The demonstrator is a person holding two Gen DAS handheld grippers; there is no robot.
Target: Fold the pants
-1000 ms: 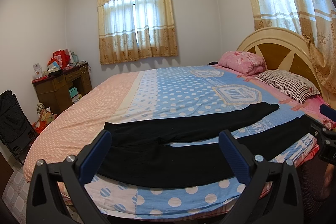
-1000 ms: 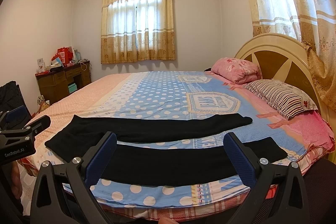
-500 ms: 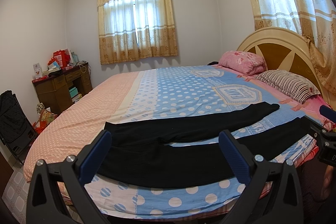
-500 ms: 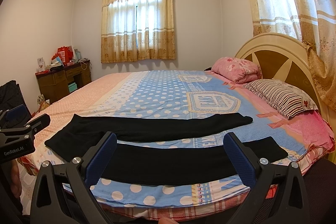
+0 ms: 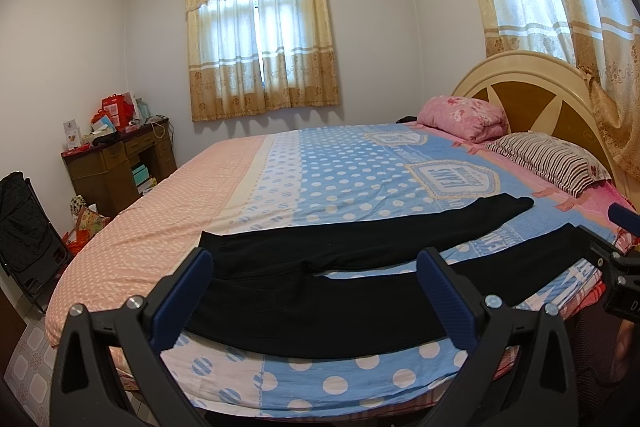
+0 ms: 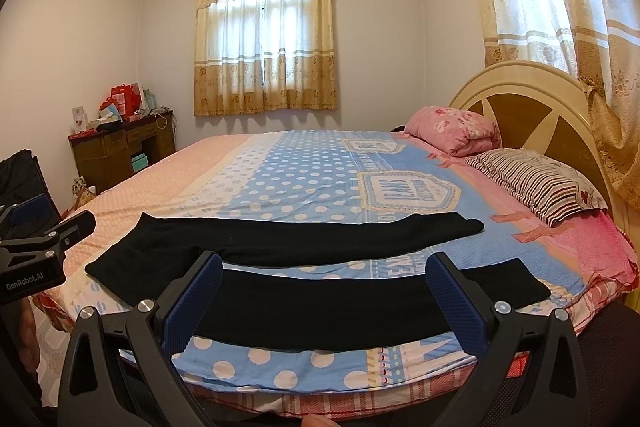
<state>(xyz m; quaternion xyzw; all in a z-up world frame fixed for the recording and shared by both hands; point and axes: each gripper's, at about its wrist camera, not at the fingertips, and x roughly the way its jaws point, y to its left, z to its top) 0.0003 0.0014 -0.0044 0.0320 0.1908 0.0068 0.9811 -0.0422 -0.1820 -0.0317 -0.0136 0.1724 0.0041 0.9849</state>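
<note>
Pants (image 5: 320,303) lie crosswise ahead of both open jaws — untouched.
Left gripper (image 5: 316,291) faces the waist end, right gripper (image 6: 324,295) the cuffs — both wide apart, empty.

Pink pillow (image 5: 464,117) beside striped pillow (image 5: 548,161)

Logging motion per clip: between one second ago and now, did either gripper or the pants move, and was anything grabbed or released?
Nothing visibly changed. The black pants lie spread flat on the bed, legs apart. The left gripper and the right gripper are both open, held above the near leg, gripping nothing.
</note>
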